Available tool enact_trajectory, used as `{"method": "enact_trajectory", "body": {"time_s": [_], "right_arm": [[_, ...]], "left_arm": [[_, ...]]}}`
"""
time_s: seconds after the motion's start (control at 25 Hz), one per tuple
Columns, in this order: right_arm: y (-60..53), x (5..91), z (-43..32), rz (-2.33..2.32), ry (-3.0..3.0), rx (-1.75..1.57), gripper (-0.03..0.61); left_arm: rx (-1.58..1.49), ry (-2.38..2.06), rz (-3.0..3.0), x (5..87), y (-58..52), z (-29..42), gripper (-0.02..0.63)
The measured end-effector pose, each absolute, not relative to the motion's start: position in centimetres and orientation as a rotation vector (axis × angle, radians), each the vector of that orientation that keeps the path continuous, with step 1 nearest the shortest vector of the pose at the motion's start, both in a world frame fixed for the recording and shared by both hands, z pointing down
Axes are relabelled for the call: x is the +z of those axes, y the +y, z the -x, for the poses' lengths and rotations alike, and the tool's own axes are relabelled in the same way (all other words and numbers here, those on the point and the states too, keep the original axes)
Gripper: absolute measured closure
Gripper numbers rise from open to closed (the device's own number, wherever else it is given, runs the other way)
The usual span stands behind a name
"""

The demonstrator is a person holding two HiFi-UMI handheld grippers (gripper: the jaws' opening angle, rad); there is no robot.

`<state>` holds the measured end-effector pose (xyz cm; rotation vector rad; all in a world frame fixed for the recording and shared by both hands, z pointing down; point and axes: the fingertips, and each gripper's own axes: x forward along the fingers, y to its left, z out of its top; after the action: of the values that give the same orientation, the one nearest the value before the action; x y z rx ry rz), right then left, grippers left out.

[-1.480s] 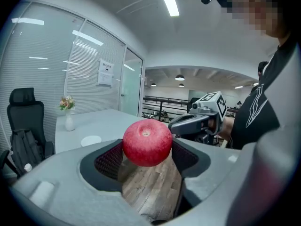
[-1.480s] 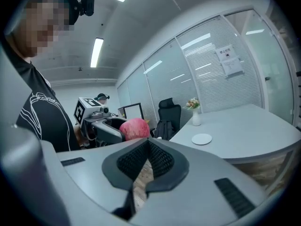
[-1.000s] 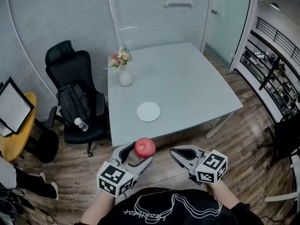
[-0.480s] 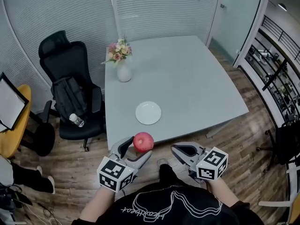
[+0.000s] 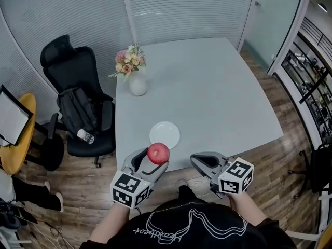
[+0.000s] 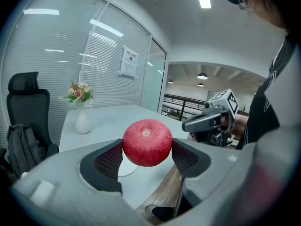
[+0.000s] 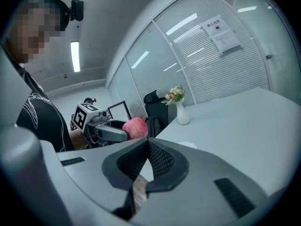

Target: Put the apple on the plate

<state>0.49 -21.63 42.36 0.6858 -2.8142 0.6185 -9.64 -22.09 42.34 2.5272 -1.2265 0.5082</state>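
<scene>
In the head view the apple (image 5: 158, 153) overlaps the near rim of the plate (image 5: 165, 133), so it cannot be told whether it hangs over the plate or short of it. In the left gripper view the apple hides most of the plate, leaving a pale sliver below it. In the right gripper view the right hand-held gripper (image 7: 148, 147) masks all but a sliver of the plate. The print on the notice (image 6: 128, 61), on the wall beyond the plate, is too small to read. Far left of the plate, the yellow table (image 5: 25, 152) is cut by the picture's edge.
</scene>
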Motion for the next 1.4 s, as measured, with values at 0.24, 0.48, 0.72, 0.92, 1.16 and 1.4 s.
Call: {"method": "enact_trajectory", "body": {"time_s": [0.24, 0.48, 0.72, 0.92, 1.16, 1.4], "right_arm": [[-25.6, 44.0, -1.3, -0.67, -2.786, 0.685, 0.569], [-28.2, 45.9, -2.2, -0.669, -2.754, 0.756, 0.569], [-29.8, 46.7, -2.8, -0.665, -2.745, 0.811, 0.569], [-31.5, 47.2, -3.0, -0.676, -2.73, 0.825, 0.569], [-32.5, 48.3, -3.0, -0.676, -2.697, 0.854, 0.569], [-33.1, 49.4, -3.1, -0.686, -2.672, 0.89, 0.569]], "left_arm": [[0.54, -1.242, -2.505, 43.8, -26.5, 9.2, 0.287], [0.605, -1.284, -2.474, 46.6, -30.5, 9.1, 0.287], [0.617, -1.307, -2.402, 50.2, -33.3, 9.6, 0.287], [0.668, -1.319, -2.39, 53.2, -35.2, 10.3, 0.287], [0.762, -1.318, -2.375, 56.4, -36.5, 11.0, 0.287], [0.811, -1.284, -2.4, 58.7, -37.1, 10.8, 0.287]]}}
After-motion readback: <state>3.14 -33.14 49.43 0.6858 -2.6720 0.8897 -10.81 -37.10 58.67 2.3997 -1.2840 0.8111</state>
